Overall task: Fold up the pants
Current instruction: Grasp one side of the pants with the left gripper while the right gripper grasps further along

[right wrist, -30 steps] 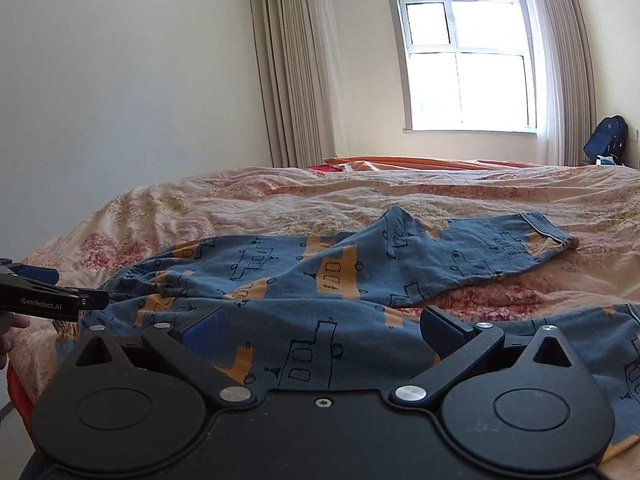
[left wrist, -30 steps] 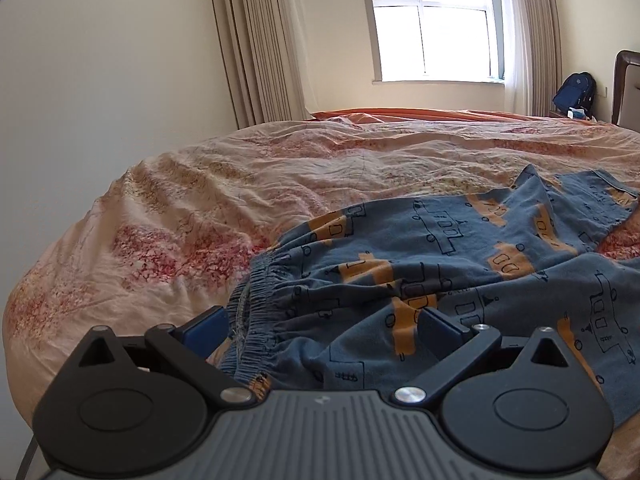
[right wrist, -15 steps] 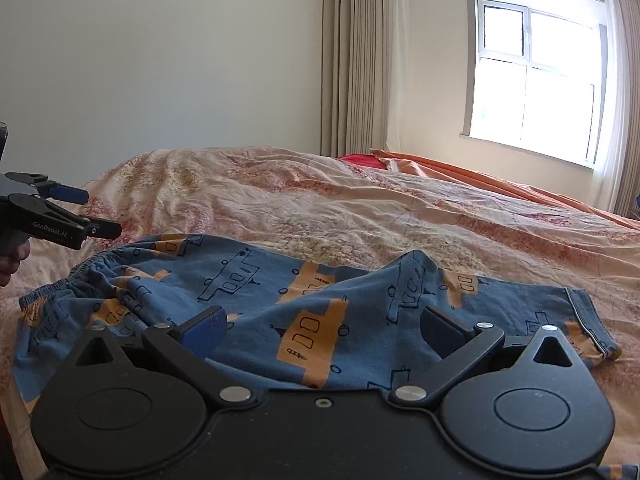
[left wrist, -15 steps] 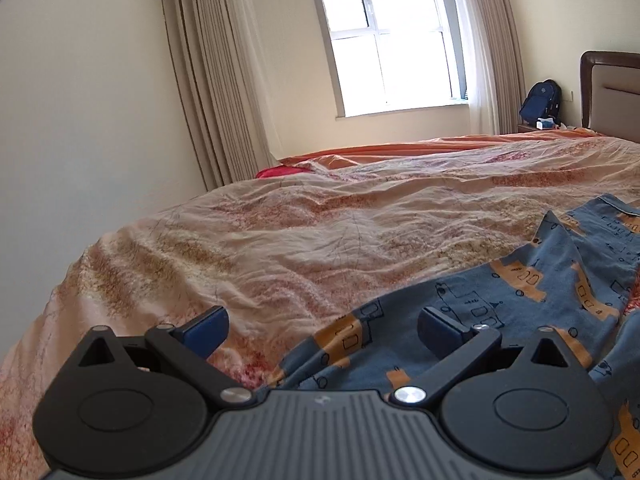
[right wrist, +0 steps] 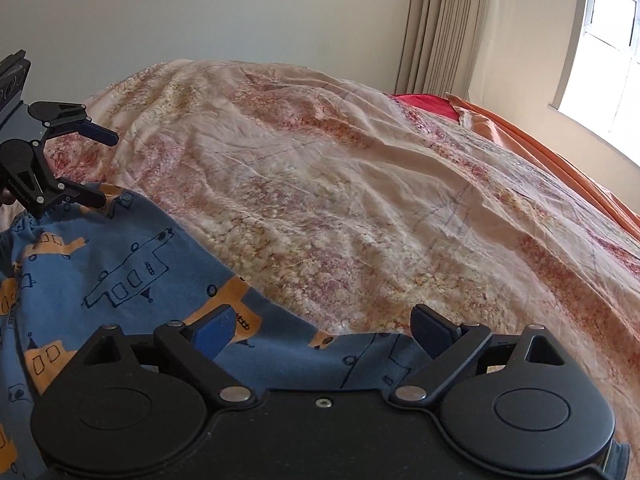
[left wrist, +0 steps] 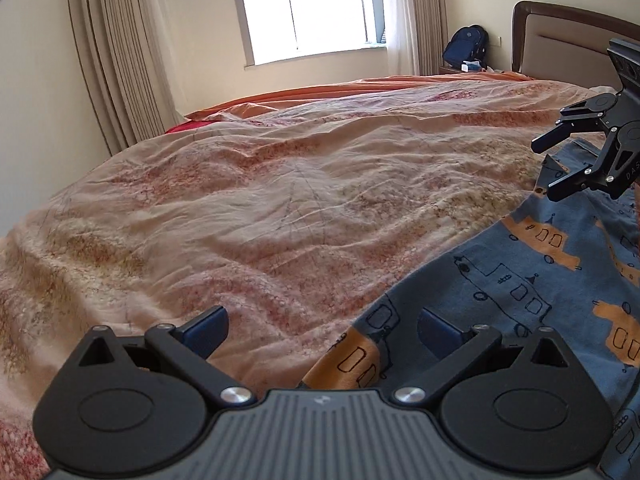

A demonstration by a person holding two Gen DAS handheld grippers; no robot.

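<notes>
The blue pants (left wrist: 532,288) with orange train prints lie flat on the bed, filling the lower right of the left wrist view and the lower left of the right wrist view (right wrist: 120,272). My left gripper (left wrist: 322,328) is open, low over the pants' far edge, with a bit of fabric lying near its right finger (left wrist: 436,330). My right gripper (right wrist: 322,330) is also over that edge, further along. Its jaws are closing, and the fabric edge lies loose between them, unpinched. Each gripper shows in the other's view: the right gripper (left wrist: 550,168), the left gripper (right wrist: 106,168).
A pink floral quilt (left wrist: 280,208) covers the bed beyond the pants, with an orange sheet (left wrist: 320,92) at its far side. Curtains (left wrist: 116,60), a window (left wrist: 312,4), a headboard (left wrist: 560,36) and a dark backpack (left wrist: 466,46) stand behind.
Both grippers have swept across the pants to their far edge, so the pants now sit at the inner corner of each view. The right gripper's fingers stand slightly closer together.
</notes>
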